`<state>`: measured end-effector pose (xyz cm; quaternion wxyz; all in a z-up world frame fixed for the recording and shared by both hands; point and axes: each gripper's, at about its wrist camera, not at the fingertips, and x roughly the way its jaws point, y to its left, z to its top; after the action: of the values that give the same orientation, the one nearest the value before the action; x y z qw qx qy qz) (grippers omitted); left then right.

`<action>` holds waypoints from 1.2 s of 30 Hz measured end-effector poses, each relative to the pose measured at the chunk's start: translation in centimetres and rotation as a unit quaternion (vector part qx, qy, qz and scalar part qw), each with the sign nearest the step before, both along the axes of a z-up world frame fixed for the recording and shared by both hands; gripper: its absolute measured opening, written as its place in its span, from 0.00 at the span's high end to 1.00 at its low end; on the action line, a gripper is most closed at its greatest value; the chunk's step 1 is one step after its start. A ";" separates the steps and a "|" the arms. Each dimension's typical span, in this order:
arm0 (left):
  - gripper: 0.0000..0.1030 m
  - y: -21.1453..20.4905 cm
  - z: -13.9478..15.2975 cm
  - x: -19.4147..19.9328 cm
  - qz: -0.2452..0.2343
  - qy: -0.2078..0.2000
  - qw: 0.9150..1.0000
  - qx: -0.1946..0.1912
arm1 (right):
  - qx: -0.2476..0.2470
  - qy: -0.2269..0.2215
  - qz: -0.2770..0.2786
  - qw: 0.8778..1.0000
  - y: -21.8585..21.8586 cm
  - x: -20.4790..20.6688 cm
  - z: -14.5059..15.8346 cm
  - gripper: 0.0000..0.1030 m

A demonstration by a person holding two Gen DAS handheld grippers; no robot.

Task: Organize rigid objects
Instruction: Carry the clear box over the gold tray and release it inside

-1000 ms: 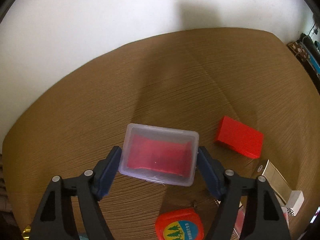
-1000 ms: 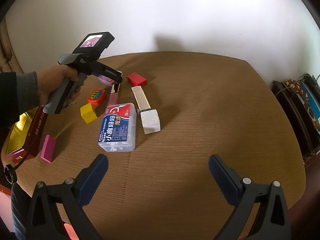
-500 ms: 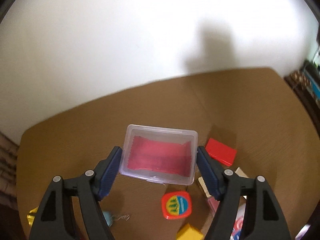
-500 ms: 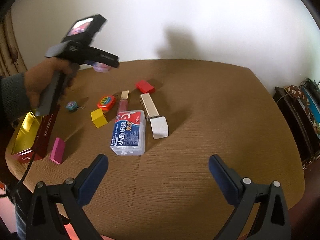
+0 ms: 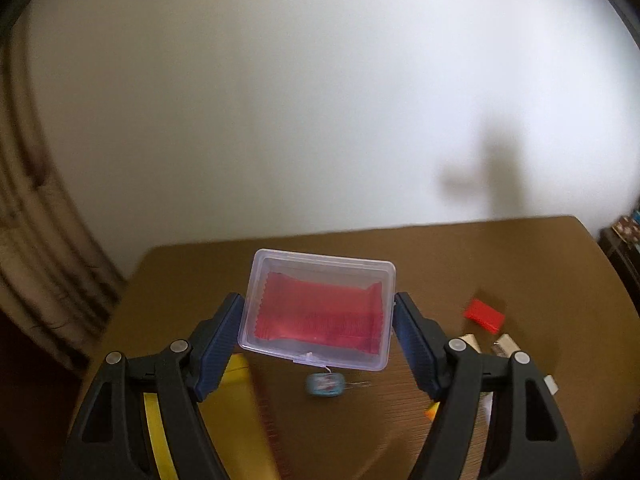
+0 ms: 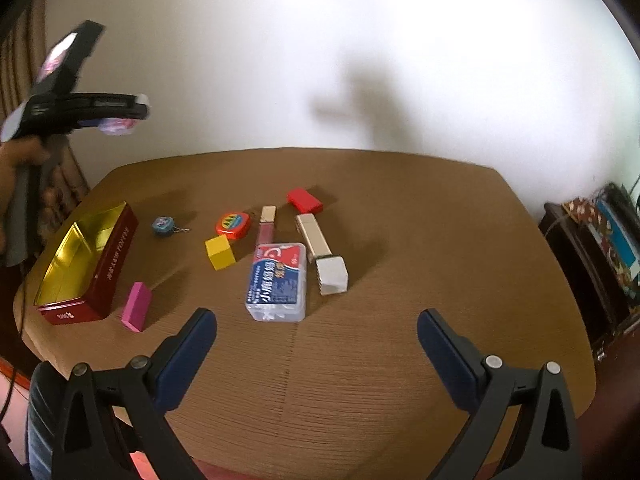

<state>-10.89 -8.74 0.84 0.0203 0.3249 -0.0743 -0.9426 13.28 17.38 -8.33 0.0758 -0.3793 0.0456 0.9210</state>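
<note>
clear plastic box (image 5: 318,312) with red packet inside: clamped by its short sides in left gripper (image 5: 318,334), airborne above table edge beside red tin (image 6: 86,264) | right gripper (image 6: 316,344): jaws wide apart, empty, over bare table (image 6: 400,240) | risk: smooth walls could slip from pads; a tilted release could catch tin rim

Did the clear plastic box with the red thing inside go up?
Yes. The left tongs lifted the clear plastic box from low over the brown table to high against the white wall.
</note>
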 end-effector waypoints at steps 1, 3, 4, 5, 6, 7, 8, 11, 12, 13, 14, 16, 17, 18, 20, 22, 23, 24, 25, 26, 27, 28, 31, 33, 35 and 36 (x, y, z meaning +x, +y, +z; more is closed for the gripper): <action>0.31 -0.6 0.2 0.4 0.008 0.007 1.000 -0.001 | 0.001 0.000 0.001 1.000 -0.2 0.0 0.0 0.00; 0.31 -2.4 0.4 1.7 0.021 0.015 1.000 -0.005 | 0.000 -0.001 0.004 1.000 -0.5 0.0 0.0 0.00; 0.32 -3.5 0.4 2.3 0.029 0.015 0.999 -0.001 | -0.001 -0.003 0.007 1.000 -0.7 0.0 -0.1 0.00; 0.31 -4.6 0.9 2.9 0.035 0.015 0.999 -0.001 | -0.001 -0.003 0.008 1.000 -0.9 0.0 -0.1 0.00; 0.31 -5.0 0.9 3.0 0.042 0.018 0.999 -0.005 | 0.001 -0.003 0.009 1.000 -1.1 0.1 -0.1 0.00; 0.31 -5.7 0.7 3.4 0.049 0.020 0.999 -0.009 | 0.002 -0.004 0.011 1.000 -1.3 0.2 -0.1 0.00; 0.31 -6.8 0.9 3.3 0.053 0.019 0.998 -0.009 | 0.004 -0.003 0.015 1.000 -1.5 0.3 0.0 0.00; 0.31 -8.7 0.7 4.5 0.065 0.014 0.998 -0.004 | 0.013 -0.002 0.023 1.000 -2.3 0.5 0.1 0.00; 0.31 -9.3 0.4 4.8 0.069 0.009 0.998 -0.002 | 0.013 -0.001 0.026 1.000 -2.5 0.6 0.2 0.00; 0.31 -9.7 0.1 5.0 0.074 0.005 0.997 -0.001 | 0.014 -0.001 0.028 0.999 -2.7 0.6 0.2 0.00; 0.31 -10.1 -0.2 4.7 0.078 0.001 0.997 0.002 | 0.017 -0.001 0.030 0.999 -2.9 0.6 0.2 0.00; 0.31 -10.5 -0.9 5.1 0.086 -0.009 0.996 0.008 | 0.019 -0.004 0.034 0.999 -3.2 0.6 0.0 0.00; 0.31 -11.0 -1.5 5.0 0.091 -0.018 0.996 0.015 | 0.018 -0.006 0.036 0.999 -3.2 0.6 -0.1 0.00; 0.31 -11.6 -2.1 5.1 0.097 -0.027 0.995 0.025 | 0.017 -0.008 0.037 0.999 -3.2 0.6 -0.2 0.00; 0.31 -13.1 -2.8 5.7 0.110 -0.042 0.992 0.046 | 0.018 -0.011 0.039 0.999 -3.3 0.6 -0.4 0.00; 0.31 -14.5 -4.3 5.2 0.120 -0.069 0.988 0.072 | 0.020 -0.013 0.040 0.999 -3.4 0.6 -0.5 0.00; 0.31 -14.7 -4.8 5.0 0.126 -0.077 0.986 0.077 | 0.020 -0.013 0.041 0.999 -3.4 0.5 -0.5 0.00; 0.31 -15.0 -5.5 4.8 0.131 -0.086 0.984 0.082 | 0.021 -0.014 0.042 0.999 -3.4 0.5 -0.6 0.00; 0.31 -15.2 -6.1 4.4 0.135 -0.094 0.983 0.085 | 0.021 -0.016 0.043 0.999 -3.3 0.4 -0.6 0.00; 0.31 -15.6 -6.4 4.0 0.140 -0.100 0.981 0.087 | 0.022 -0.016 0.042 0.999 -3.3 0.4 -0.7 0.00; 0.31 -16.1 -7.0 3.7 0.146 -0.107 0.979 0.089 | 0.023 -0.017 0.041 0.999 -3.1 0.3 -0.8 0.00; 0.31 -16.2 -7.4 3.4 0.151 -0.112 0.978 0.091 | 0.024 -0.018 0.040 0.999 -3.1 0.2 -0.9 0.00; 0.31 -16.9 -9.4 2.0 0.163 -0.129 0.974 0.094 | 0.019 -0.026 0.033 0.999 -2.3 -0.2 -1.4 0.00; 0.31 -17.2 -10.6 1.0 0.173 -0.140 0.971 0.088 | 0.014 -0.034 0.026 0.999 -1.6 -0.4 -2.0 0.00; 0.31 -17.8 -11.7 0.0 0.187 -0.150 0.967 0.089 | 0.012 -0.040 0.021 0.999 -1.1 -0.6 -2.4 0.00; 0.31 -18.1 -12.2 -0.5 0.196 -0.155 0.964 0.090 | 0.010 -0.043 0.018 0.999 -0.8 -0.8 -2.7 0.00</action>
<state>-11.41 -26.88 -11.39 0.1638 0.4759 0.0740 -0.8610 12.49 16.55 -10.99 0.0646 -0.4186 0.0259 0.9055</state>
